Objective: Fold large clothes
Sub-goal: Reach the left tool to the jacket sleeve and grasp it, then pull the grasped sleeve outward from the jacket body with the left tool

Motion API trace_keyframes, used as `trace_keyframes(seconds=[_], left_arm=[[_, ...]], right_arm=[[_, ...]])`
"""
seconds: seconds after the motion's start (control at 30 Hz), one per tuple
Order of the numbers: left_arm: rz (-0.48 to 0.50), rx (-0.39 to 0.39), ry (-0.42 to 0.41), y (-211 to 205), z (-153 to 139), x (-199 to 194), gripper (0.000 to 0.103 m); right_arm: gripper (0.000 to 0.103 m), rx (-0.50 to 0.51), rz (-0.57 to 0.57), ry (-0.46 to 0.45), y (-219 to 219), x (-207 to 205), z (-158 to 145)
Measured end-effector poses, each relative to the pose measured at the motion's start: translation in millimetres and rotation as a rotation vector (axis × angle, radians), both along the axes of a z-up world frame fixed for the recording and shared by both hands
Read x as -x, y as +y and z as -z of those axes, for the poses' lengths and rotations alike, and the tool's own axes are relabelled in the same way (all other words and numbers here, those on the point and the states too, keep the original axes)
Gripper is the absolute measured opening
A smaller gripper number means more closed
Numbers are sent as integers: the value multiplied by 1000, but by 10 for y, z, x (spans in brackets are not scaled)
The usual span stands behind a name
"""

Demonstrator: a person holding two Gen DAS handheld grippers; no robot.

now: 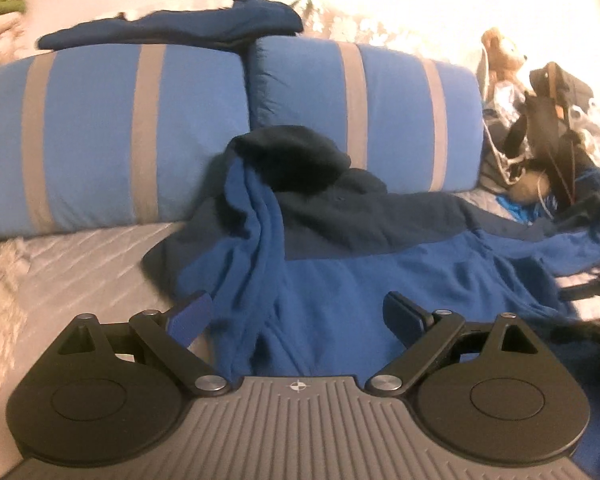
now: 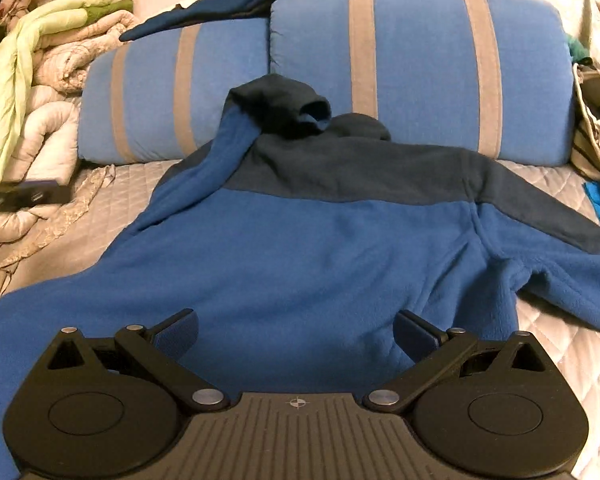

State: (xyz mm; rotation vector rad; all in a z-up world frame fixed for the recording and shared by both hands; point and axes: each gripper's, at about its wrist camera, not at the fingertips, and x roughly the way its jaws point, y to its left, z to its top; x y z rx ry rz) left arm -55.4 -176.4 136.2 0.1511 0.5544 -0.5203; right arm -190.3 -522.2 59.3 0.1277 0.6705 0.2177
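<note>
A large blue fleece top [image 2: 300, 256] with a dark navy yoke lies spread on the grey quilted bed [image 2: 148, 176]. Its left sleeve [image 2: 276, 108] is folded up over the shoulder, cuff near the collar; the right sleeve [image 2: 572, 264] stretches out to the right. My right gripper [image 2: 296, 334] hovers open above the lower body of the fleece, nothing between its fingers. In the left wrist view the same fleece [image 1: 380, 280] lies under my left gripper [image 1: 298, 316], which is open over the garment's left side. The left gripper [image 2: 24, 196] also pokes in at the left edge of the right wrist view.
Two blue pillows with grey stripes [image 2: 420, 68] stand against the headboard, another dark blue garment [image 2: 236, 4] draped over them. Crumpled quilts and a green cloth [image 2: 48, 72] pile up left. Bags, straps and a plush toy [image 1: 540, 120] crowd the bed's right side.
</note>
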Motion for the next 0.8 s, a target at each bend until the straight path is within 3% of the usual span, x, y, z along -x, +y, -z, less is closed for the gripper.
trace_keyframes(seconds=[0.1, 0.2, 0.33, 0.4, 0.5, 0.53, 0.57, 0.63, 0.8], left_arm=[[46, -19, 18, -121, 99, -300, 93], [70, -47, 57, -276, 256, -637, 78], [49, -66, 112, -430, 484, -1034, 76], [40, -67, 141, -487, 588, -1212, 66], [11, -85, 193, -575, 726, -1431, 44], [-10, -95, 202, -595, 759, -1477, 30], [-21, -100, 209, -607, 766, -1505, 17], [-46, -110, 198, -601, 708, -1485, 11], [-92, -150, 79, -427, 295, -1172, 9]], right_arm=[[103, -7, 10, 19, -6, 6, 58], [102, -30, 9, 31, -29, -8, 82], [102, -49, 8, 45, -45, -37, 112], [102, -59, 2, 52, -45, -49, 128], [100, -72, -2, 69, -50, -87, 152], [99, -78, -7, 75, -51, -101, 161], [97, -85, -10, 82, -54, -116, 170], [97, -93, -14, 91, -56, -133, 183], [97, -96, -16, 95, -51, -123, 197]])
